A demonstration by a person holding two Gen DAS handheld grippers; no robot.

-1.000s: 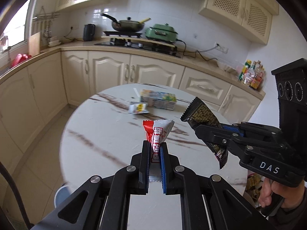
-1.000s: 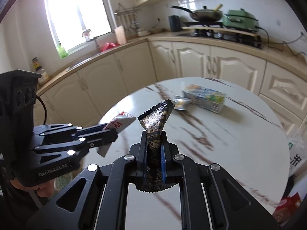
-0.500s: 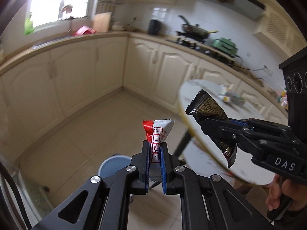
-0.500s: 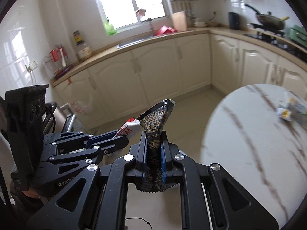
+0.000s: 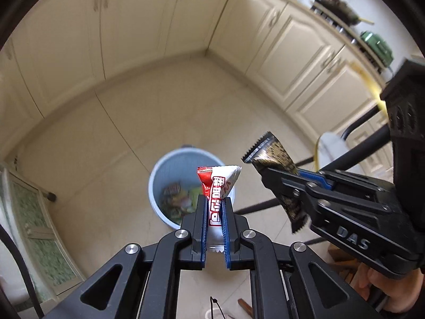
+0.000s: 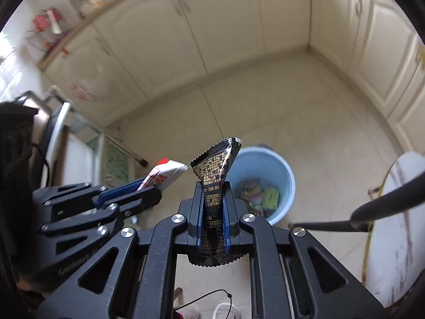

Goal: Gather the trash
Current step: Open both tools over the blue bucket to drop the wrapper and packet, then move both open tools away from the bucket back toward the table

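My left gripper (image 5: 214, 199) is shut on a red and white snack wrapper (image 5: 219, 183), held upright above the floor. My right gripper (image 6: 213, 186) is shut on a black and gold wrapper (image 6: 213, 164). Each gripper shows in the other's view: the right one (image 5: 265, 172) with the black wrapper (image 5: 275, 155), the left one (image 6: 156, 191) with the red and white wrapper (image 6: 166, 174). A light blue trash bin (image 5: 159, 178) stands on the floor below and ahead of both grippers, with several colourful wrappers inside. It also shows in the right wrist view (image 6: 288, 178).
Cream kitchen cabinets (image 5: 159, 26) line the walls around the tiled floor (image 5: 119, 122). The round marble table's edge (image 6: 398, 212) and its black legs (image 6: 372, 210) are on the right. A glass-fronted low cabinet (image 5: 39, 226) stands at the left.
Both grippers have swung away from the table and tilted down toward the floor, so the blue bin is now below them. Both still hold their wrappers.
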